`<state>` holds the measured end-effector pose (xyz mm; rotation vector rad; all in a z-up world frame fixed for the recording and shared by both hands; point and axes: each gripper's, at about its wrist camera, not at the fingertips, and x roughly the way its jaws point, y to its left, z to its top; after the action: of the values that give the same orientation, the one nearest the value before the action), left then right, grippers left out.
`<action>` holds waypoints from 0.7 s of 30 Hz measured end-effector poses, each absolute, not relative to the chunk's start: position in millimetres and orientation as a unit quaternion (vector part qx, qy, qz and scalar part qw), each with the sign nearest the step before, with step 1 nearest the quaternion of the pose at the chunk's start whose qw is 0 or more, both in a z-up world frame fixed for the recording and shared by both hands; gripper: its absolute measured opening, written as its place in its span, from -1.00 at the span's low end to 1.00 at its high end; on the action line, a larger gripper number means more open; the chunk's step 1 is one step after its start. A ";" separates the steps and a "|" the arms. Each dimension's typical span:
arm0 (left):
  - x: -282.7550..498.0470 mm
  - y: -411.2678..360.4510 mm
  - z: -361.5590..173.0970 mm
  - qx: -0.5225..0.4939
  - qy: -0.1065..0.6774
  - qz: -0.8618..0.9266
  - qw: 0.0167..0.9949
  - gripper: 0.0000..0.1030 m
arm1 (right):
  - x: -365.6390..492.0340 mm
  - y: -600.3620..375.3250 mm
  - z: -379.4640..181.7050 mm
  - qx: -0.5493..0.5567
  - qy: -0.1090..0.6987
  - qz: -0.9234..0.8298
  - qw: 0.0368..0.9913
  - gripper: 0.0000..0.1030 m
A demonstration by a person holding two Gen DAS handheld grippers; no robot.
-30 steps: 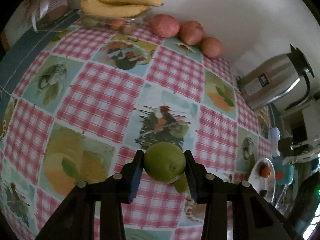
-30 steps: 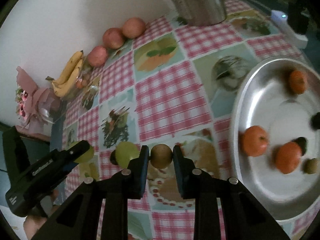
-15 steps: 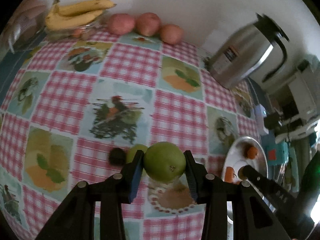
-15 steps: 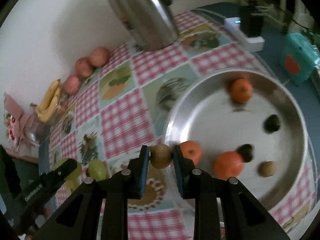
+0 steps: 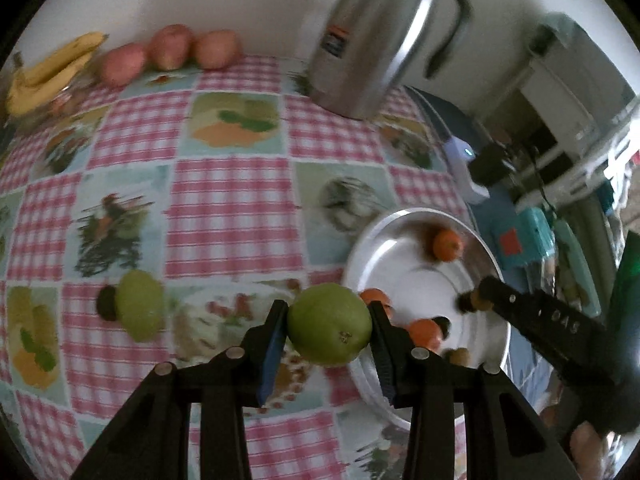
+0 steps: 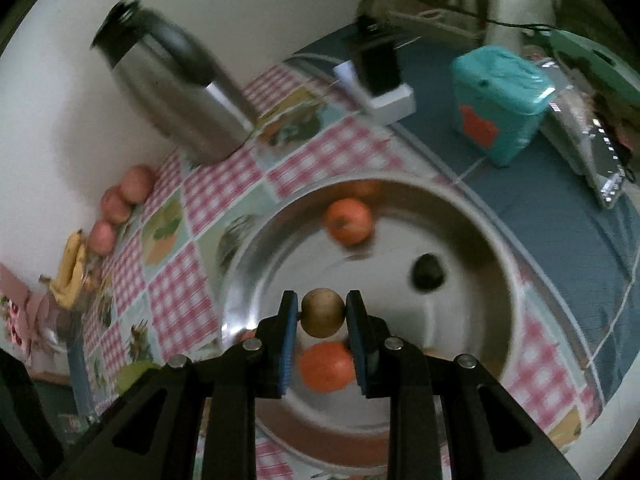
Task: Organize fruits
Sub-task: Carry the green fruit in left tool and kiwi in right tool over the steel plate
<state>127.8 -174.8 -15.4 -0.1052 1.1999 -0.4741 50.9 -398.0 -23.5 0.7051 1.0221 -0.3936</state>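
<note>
While both fruits are carried to the tray [image 6: 496,240], the right gripper [image 6: 322,314] clamps a brown fruit [image 6: 322,312] above it; the left gripper [image 5: 329,330] pinches a green fruit [image 5: 329,330] short of the rim. Next: lower, release.

My left gripper [image 5: 329,334] is black with blue pads and silver screws. My right gripper [image 6: 322,318] looks the same.

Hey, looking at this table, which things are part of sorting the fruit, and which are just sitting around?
Part of the job:
- green fruit in the left tongs
- brown fruit in the right tongs
- metal bowl holding oranges
- loose green fruit

Just lying about:
- steel jug
- teal box
- white charger
</note>
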 end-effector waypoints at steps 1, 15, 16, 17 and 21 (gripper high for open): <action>125.4 -181.3 -15.7 -0.043 0.559 -0.227 0.796 -0.17 | 48.6 -402.1 -23.2 0.330 0.473 -0.188 0.795 -0.50; 103.9 -228.4 -40.6 0.021 0.571 -0.253 0.780 -0.17 | 41.1 -419.7 -48.2 0.341 0.494 -0.201 0.774 -0.50; 103.7 -229.3 -41.6 0.022 0.572 -0.253 0.780 -0.17 | 41.2 -419.6 -49.6 0.338 0.497 -0.204 0.773 -0.50; 103.3 -229.9 -42.3 0.024 0.573 -0.253 0.779 -0.17 | 41.4 -419.3 -50.3 0.336 0.499 -0.207 0.772 -0.49; 103.1 -230.7 -44.2 0.028 0.575 -0.252 0.778 -0.17 | 40.8 -418.8 -51.8 0.331 0.504 -0.214 0.768 -0.49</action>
<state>103.1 -230.7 -44.2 0.0598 1.2443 -0.5443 40.8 -418.8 -51.8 0.7188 1.0934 -0.4655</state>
